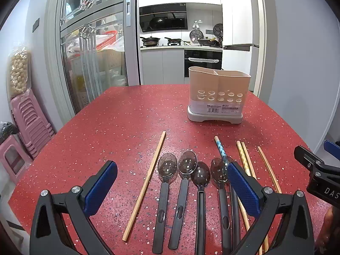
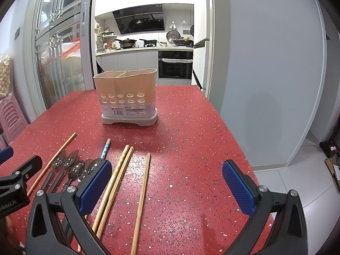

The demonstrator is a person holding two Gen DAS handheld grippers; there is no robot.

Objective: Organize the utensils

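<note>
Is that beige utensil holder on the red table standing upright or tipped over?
Upright. The utensil holder stands on its grey base on the table, open top facing up, divider visible at the rim.

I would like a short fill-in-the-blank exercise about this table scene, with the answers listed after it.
1. The holder stands on a table whose colour is ____.
2. Inside, the holder is split into ____ compartments.
3. Both the left claw and the right claw are ____.
4. The spoons have ____ handles.

Missing words: red; two; open; black
</note>
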